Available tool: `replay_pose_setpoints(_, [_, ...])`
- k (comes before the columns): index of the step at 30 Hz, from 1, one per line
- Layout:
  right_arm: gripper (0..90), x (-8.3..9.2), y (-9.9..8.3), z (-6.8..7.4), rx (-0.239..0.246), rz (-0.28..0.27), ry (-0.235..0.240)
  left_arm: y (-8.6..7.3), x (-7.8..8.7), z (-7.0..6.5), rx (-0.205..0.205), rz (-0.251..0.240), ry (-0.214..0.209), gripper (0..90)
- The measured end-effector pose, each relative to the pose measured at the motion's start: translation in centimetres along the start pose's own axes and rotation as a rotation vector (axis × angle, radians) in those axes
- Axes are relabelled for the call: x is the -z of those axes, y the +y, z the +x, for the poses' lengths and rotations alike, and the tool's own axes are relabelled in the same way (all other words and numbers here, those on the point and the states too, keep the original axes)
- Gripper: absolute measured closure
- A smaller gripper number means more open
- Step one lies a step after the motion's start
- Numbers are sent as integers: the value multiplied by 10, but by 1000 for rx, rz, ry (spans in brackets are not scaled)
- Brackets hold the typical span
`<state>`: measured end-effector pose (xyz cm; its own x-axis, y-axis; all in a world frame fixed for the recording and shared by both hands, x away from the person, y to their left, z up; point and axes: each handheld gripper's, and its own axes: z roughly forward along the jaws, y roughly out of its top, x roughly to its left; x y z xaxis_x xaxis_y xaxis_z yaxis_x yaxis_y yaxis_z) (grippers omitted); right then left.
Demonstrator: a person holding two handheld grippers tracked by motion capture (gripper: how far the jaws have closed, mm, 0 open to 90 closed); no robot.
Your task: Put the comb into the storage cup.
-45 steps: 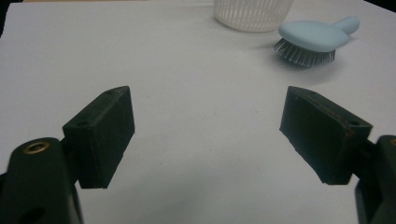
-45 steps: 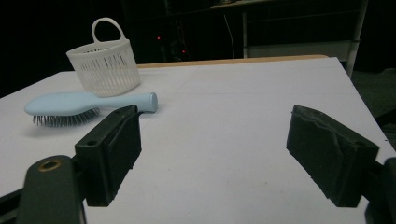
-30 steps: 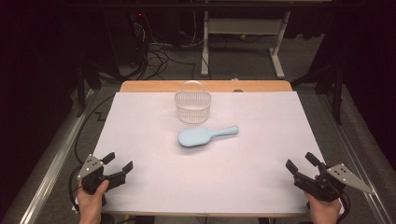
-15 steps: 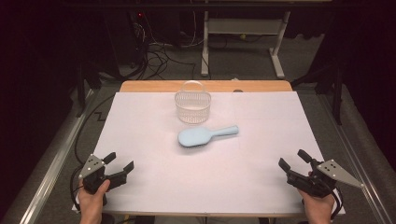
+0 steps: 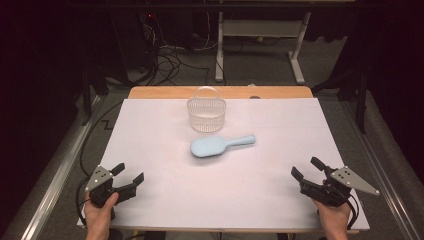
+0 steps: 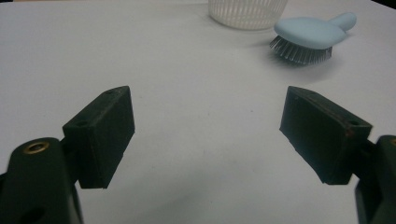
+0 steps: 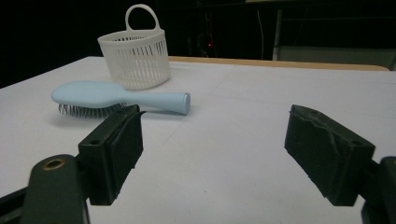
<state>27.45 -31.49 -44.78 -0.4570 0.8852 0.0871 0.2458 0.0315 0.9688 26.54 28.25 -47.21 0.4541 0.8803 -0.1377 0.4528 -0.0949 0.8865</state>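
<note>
Bright, even overhead light on the white table, dark surroundings; soft shadow under the hairbrush; near jaws blurred in both gripper views, slightly grainy throughout

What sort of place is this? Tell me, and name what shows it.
Probably a lab or workshop set up for recording, not a home. A table under a plain white cover holds just a hairbrush and a small basket; beyond it lie loose cables on a grey floor and a bare desk frame.
</note>
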Motion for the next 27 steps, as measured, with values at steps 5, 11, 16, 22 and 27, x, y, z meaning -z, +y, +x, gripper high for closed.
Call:
replay_pose_setpoints(5, [213, -4, 1, 0, -8, -4, 9, 0, 0, 0, 0, 1, -2, 186])
replay_pose_setpoints(11, [217, -7, 1, 2, -13, -4, 16, 0, -1, 0, -2, 8, -7, 186])
replay_pose_setpoints(16, [217, -9, 1, 2, -15, -3, 21, 0, -1, 0, -2, 8, -8, 186])
replay_pose_setpoints(22, [218, -14, 3, 6, -12, -5, 32, 0, -1, -1, -2, 7, -6, 186])
replay_pose_setpoints(27, [219, -18, 3, 9, -4, 0, 45, 1, -1, -1, -3, 5, -6, 185])
